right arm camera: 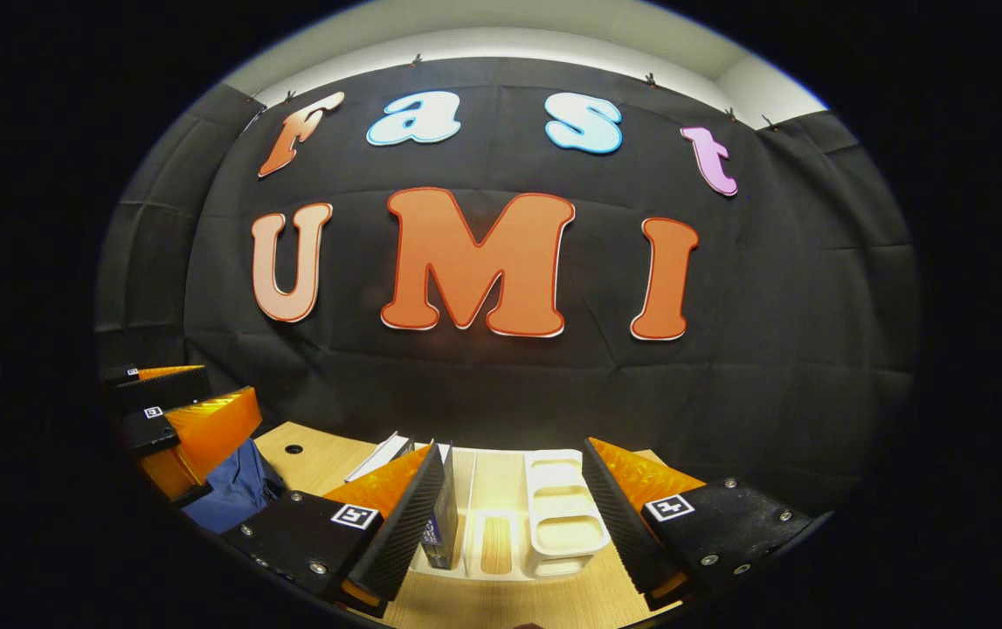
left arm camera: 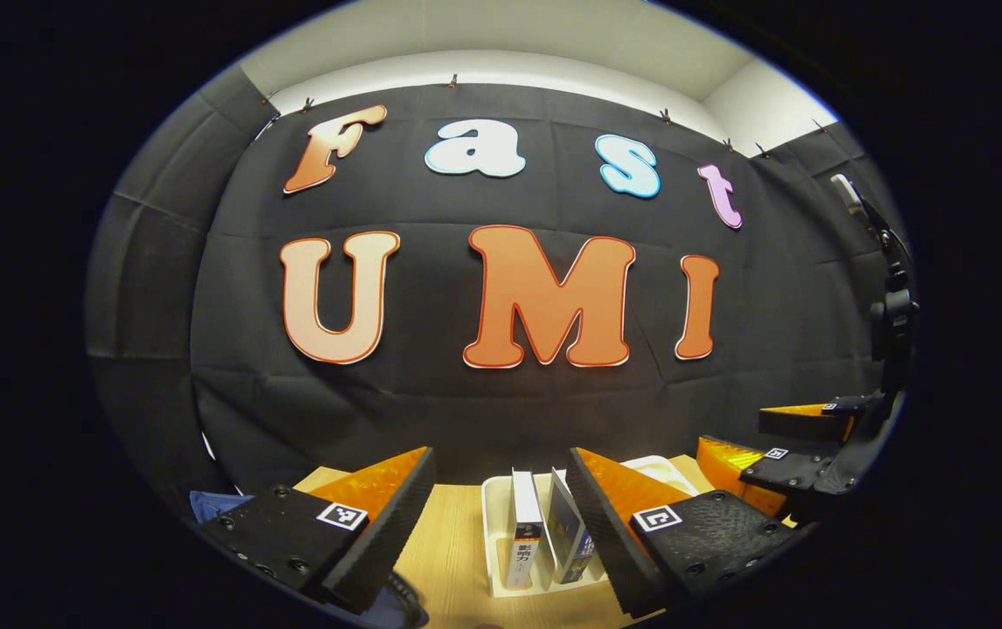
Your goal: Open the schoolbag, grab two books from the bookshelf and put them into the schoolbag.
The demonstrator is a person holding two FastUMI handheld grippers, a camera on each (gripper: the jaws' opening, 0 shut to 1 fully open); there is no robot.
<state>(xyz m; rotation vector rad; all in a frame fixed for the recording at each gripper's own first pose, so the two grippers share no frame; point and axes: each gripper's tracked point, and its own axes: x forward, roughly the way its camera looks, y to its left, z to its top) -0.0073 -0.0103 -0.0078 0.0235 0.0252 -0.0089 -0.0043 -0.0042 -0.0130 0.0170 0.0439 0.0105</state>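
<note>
Both claws hovering with fingers apart: left claw point(left arm camera: 501, 524), right claw point(right arm camera: 514, 515). Schoolbag point(right arm camera: 234, 494) lying left on counter point(right arm camera: 317, 463). Advice: be lowering left claw first, pinching zipper before touching books point(left arm camera: 544, 533) in bookshelf point(right arm camera: 501, 489).

A pale wooden tabletop point(right arm camera: 501, 603) stands before the black cloth backdrop point(right arm camera: 509, 384) of a recording booth.

The light-grained table runs up to the foot of the dark cloth, which hangs in broad panels with faint creases and seams. In the right gripper view, a small round dark hole point(right arm camera: 293, 449) shows in the tabletop near its far left corner. Small clips point(left arm camera: 452, 81) pin the cloth's upper edge in the left gripper view, and above them a plain white wall point(left arm camera: 501, 39) rises, lit softly from overhead, to meet the ceiling.
</note>
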